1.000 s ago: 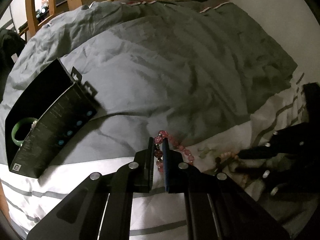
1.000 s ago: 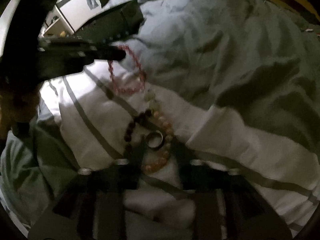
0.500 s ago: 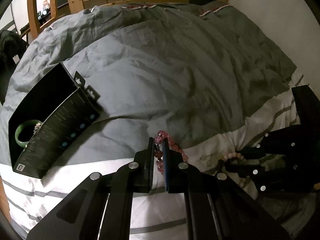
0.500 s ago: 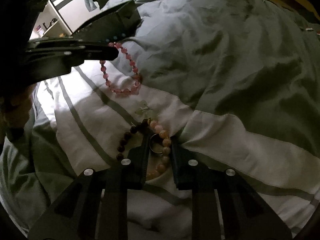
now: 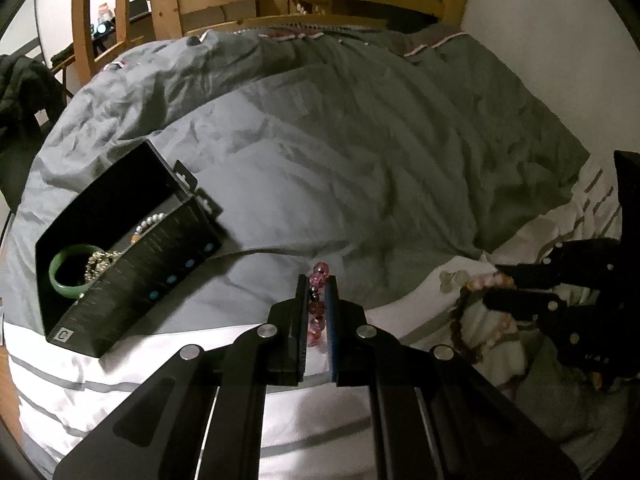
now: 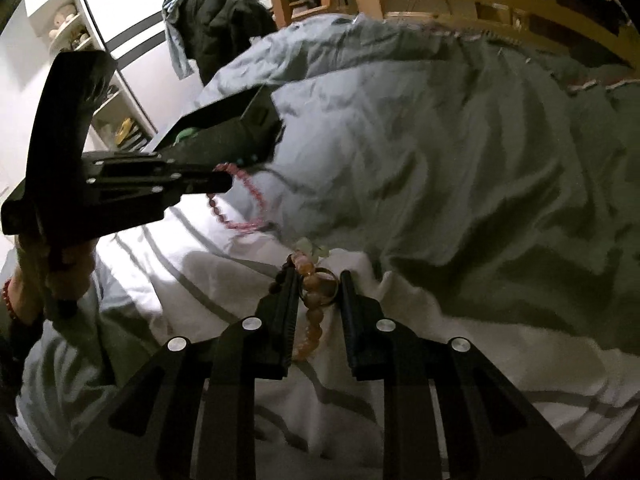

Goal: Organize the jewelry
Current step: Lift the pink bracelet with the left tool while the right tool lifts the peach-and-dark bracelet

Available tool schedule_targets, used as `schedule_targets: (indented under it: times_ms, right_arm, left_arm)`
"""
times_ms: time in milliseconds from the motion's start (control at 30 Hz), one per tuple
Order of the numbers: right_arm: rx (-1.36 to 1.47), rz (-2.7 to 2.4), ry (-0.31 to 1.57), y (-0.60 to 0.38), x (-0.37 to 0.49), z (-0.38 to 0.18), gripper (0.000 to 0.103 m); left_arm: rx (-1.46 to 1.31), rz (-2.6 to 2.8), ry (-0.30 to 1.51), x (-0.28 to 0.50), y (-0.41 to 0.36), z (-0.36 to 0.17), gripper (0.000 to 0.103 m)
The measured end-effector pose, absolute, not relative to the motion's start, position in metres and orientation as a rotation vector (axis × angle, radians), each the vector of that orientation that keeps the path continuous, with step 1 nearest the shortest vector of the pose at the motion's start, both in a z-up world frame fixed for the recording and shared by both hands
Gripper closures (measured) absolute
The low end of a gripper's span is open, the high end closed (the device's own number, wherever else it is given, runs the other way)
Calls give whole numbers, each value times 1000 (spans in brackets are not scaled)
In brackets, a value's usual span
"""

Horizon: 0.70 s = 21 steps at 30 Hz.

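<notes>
Left wrist view: the left gripper (image 5: 316, 312) is clamped on a pink bead bracelet (image 5: 317, 308), whose beads sit between its fingers and poke past the tips. Ahead and to its left, a black box (image 5: 132, 280) lies open on the grey duvet (image 5: 340, 152), holding a green bangle (image 5: 68, 276) and a pale bead string (image 5: 100, 262). Right wrist view: the right gripper (image 6: 318, 286) grips a ring (image 6: 320, 290) together with an orange bead bracelet (image 6: 310, 320); its jaws have just been closing. The pink bracelet (image 6: 240, 200) dangles from the left gripper (image 6: 224, 182), ahead to its left.

The box (image 5: 120, 276) lies on the bed (image 5: 340, 168), left of the bracelets (image 5: 476, 320).
</notes>
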State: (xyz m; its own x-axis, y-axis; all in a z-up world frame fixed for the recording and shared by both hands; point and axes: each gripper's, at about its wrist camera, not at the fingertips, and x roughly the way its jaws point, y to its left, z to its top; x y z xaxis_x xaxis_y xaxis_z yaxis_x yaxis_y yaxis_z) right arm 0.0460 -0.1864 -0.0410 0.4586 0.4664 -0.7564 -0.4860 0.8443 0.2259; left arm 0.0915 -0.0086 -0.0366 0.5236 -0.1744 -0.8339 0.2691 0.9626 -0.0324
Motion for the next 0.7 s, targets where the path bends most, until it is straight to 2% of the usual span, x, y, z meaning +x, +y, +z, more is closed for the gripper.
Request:
schedule_targets:
  times_ms: [300, 467, 700]
  right_arm:
    - [-38, 556, 785, -189, 39, -11, 82]
    - [210, 651, 785, -211, 45, -5, 82]
    - [328, 697, 771, -218, 45, -2, 82]
  left_arm:
    - [94, -263, 970, 89, -4, -30, 95]
    - [86, -262, 961, 89, -2, -27, 95]
    - [84, -257, 956, 89, 0, -25, 95]
